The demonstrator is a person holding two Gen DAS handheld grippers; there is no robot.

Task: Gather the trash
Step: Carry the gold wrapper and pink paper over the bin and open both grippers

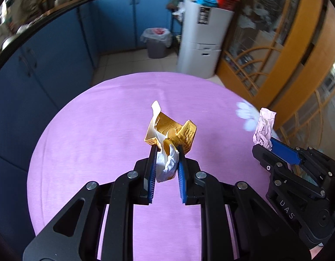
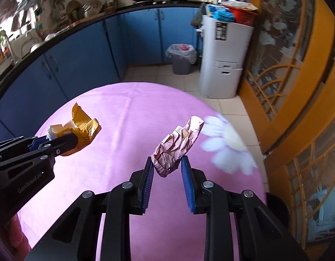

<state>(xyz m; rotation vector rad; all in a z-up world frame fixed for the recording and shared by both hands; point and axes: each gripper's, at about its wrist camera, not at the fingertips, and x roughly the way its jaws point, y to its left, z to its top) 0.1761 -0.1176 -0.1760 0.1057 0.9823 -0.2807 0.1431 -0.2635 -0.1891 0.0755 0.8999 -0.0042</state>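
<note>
Left side: the left gripper (image 1: 166,152) has its fingers (image 1: 153,163) clamped narrow on a crumpled yellow wrapper (image 1: 171,130) with white paper bunched inside. The wrapper is clear of the pink worktop (image 1: 91,141) and stands out past the fingertips, over the middle of the cloth.

Right side: the right gripper (image 2: 167,163) has its fingers (image 2: 148,176) pressed against the lower end of a crumpled pink paper ball (image 2: 178,145), also off the worktop, above its right half near a white flower print (image 2: 228,143).

Step in hand, as judged: carrying both pieces to the lined bin (image 2: 182,58), which stands on the tiled floor beyond the worktop's far edge, beside a white cabinet (image 2: 224,61).

Recommendations:
1. Maintain both grips until each piece is directly over the bin mouth; both are light and crumpled, so an early release risks a miss.
2. The pink ball is held by its lower end only; avoid sharp swings.
3. Keep the 2 grippers apart so the loads do not collide.
4. Release 1 at a time over the opening.

Not verifiable: the bin's fill level, though something red shows inside; the printed text on the wrapper; the worktop's near edge, hidden behind the gripper bodies; the worktop's right edge, which is blurred.
</note>
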